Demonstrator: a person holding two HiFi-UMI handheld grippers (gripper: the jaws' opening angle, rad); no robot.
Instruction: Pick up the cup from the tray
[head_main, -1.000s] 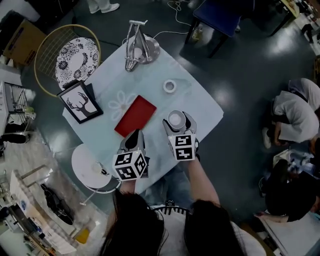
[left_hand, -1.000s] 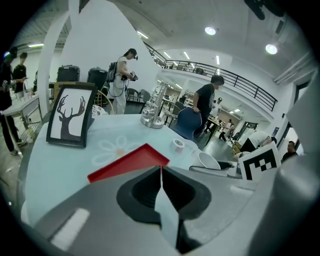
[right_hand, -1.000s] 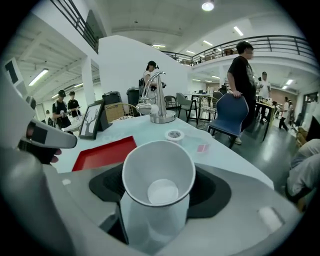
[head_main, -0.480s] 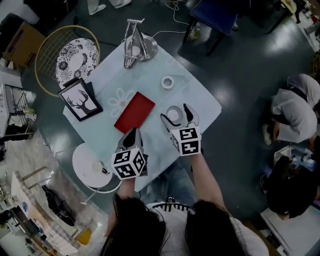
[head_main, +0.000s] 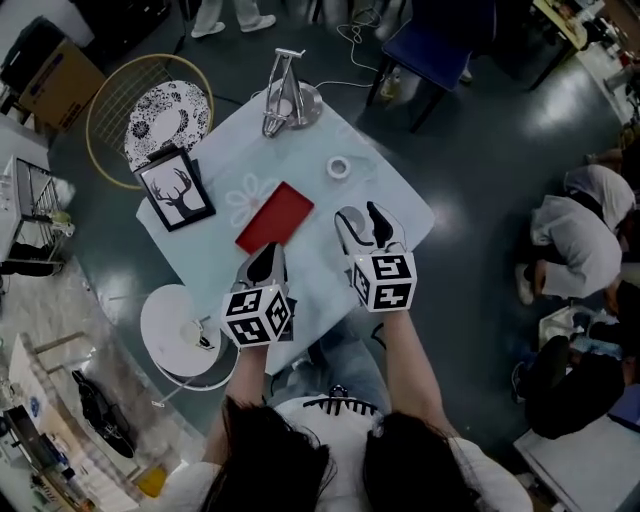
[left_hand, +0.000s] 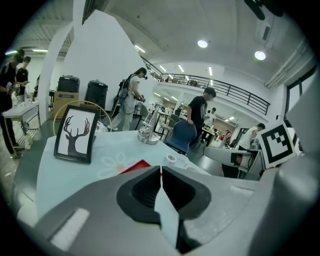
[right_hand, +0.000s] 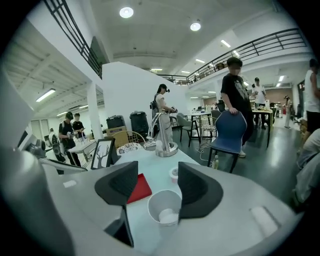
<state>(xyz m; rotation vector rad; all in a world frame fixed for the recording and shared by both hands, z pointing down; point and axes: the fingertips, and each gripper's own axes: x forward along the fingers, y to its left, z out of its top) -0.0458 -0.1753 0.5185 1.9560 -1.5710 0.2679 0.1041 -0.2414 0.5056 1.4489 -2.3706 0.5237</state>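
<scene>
A white cup stands upright on the pale table, to the right of the red tray and off it. My right gripper is open, with one jaw on each side of the cup. The right jaw is close against the rim and the left jaw stands clear. In the head view the right gripper covers most of the cup. My left gripper hovers at the tray's near edge. In its own view the left gripper is shut on nothing.
A framed deer picture, a metal stand and a tape roll stand on the table. Beside the table are a round white stool, a wire chair with a patterned plate and a blue chair. People crouch at right.
The right gripper's cube looks larger and nearer the head camera. The cup, which showed plainly between the fingers, is now mostly covered. The left gripper has hardly moved.
</scene>
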